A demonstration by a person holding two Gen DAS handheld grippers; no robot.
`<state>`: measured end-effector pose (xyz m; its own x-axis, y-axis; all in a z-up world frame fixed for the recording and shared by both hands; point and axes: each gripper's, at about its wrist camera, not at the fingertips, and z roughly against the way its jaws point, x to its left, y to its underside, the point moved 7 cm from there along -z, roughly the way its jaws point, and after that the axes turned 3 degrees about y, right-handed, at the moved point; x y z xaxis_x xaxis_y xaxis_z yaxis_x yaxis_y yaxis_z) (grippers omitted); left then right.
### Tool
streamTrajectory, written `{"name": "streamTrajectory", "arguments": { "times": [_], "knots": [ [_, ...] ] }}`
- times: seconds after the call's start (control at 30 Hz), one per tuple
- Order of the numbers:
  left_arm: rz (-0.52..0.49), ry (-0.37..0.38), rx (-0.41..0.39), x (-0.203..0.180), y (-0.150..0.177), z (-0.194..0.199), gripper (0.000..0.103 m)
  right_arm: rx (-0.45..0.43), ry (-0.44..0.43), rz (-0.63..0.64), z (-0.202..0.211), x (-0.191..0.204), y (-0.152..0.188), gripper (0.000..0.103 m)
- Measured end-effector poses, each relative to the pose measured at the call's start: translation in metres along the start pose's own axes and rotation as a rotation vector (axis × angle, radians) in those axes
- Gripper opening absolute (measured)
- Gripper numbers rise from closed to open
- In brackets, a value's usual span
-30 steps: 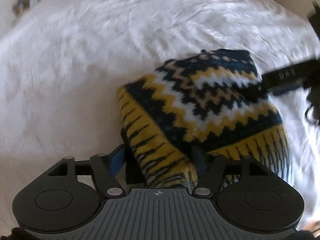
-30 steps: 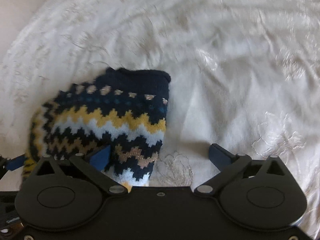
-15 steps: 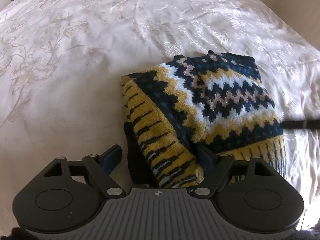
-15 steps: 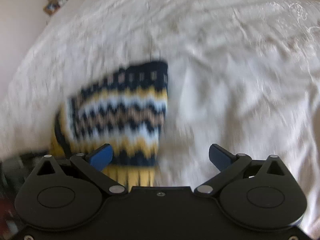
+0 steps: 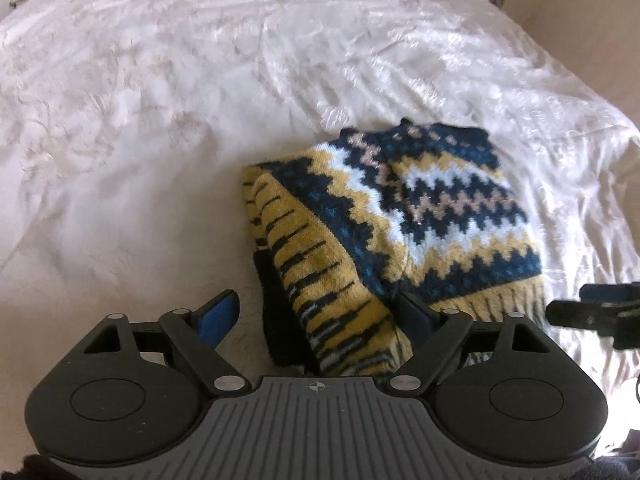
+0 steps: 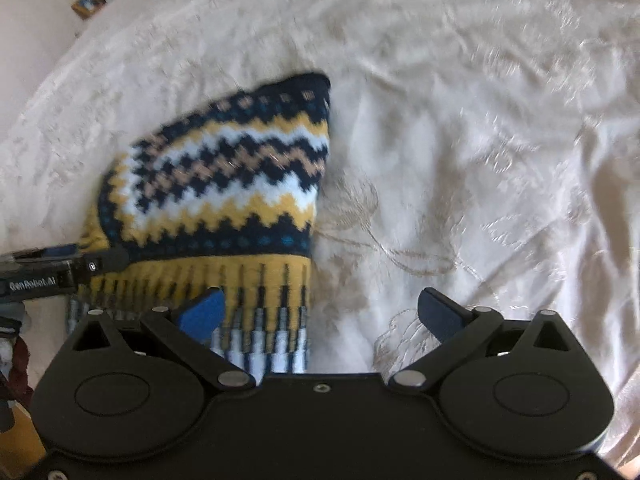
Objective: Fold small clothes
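Wrinkled white embroidered bedspread (image 5: 240, 80), sunlit, beige wall (image 6: 32, 8) behind.

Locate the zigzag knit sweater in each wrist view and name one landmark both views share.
Left wrist view: sweater lies right of centre, its near edge between the open gripper's fingers.
Right wrist view: sweater lies left of centre.
Shared landmark: its yellow, dark-striped ribbed hem.

Both fisheye views are daylit and bright, with strong barrel distortion bending the edges. Glare sheens the white bedspread (image 5: 280, 80), strongest at far right. The knitted sweater (image 5: 420, 220) casts a soft shadow to its left. The right-wrist view shows motion blur; the sweater's outline is smeared.
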<state>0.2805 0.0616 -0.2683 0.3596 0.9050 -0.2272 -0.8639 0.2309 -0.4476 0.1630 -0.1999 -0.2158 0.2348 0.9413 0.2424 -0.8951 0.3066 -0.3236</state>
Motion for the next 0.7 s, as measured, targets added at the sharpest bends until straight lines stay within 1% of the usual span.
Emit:
{"name": "streamTrajectory", "arguments": {
  "times": [0.2, 0.27, 0.3, 0.47, 0.53, 0.57, 0.63, 0.67, 0.7],
  "knots": [
    [-0.053, 0.021, -0.088, -0.006, 0.004, 0.045, 0.083, -0.122, -0.020, -0.014, 0.042, 0.017, 0.006, 0.102],
    [-0.059, 0.019, -0.123, -0.009, 0.003, 0.061, 0.079, -0.152, -0.029, -0.003, 0.053, 0.025, 0.007, 0.102],
    [-0.063, 0.019, -0.144, -0.012, 0.002, 0.070, 0.074, -0.169, -0.034, 0.005, 0.061, 0.029, 0.010, 0.102],
    [-0.077, -0.016, -0.256, -0.027, -0.004, 0.108, 0.073, -0.226, -0.050, 0.058, 0.086, 0.040, 0.014, 0.102],
    [-0.063, -0.086, -0.296, -0.033, -0.004, 0.123, 0.073, -0.242, -0.048, 0.087, 0.096, 0.044, 0.018, 0.102],
    [-0.057, -0.143, -0.305, -0.036, -0.004, 0.129, 0.073, -0.251, -0.049, 0.095, 0.101, 0.044, 0.020, 0.102],
    [-0.059, -0.256, -0.306, -0.045, -0.001, 0.140, 0.073, -0.266, -0.058, 0.098, 0.111, 0.044, 0.024, 0.102],
    [-0.064, -0.300, -0.304, -0.050, 0.001, 0.145, 0.073, -0.270, -0.068, 0.092, 0.116, 0.044, 0.027, 0.102],
    [-0.073, -0.327, -0.299, -0.055, 0.004, 0.149, 0.073, -0.270, -0.081, 0.083, 0.120, 0.043, 0.029, 0.102]
  ]
}}
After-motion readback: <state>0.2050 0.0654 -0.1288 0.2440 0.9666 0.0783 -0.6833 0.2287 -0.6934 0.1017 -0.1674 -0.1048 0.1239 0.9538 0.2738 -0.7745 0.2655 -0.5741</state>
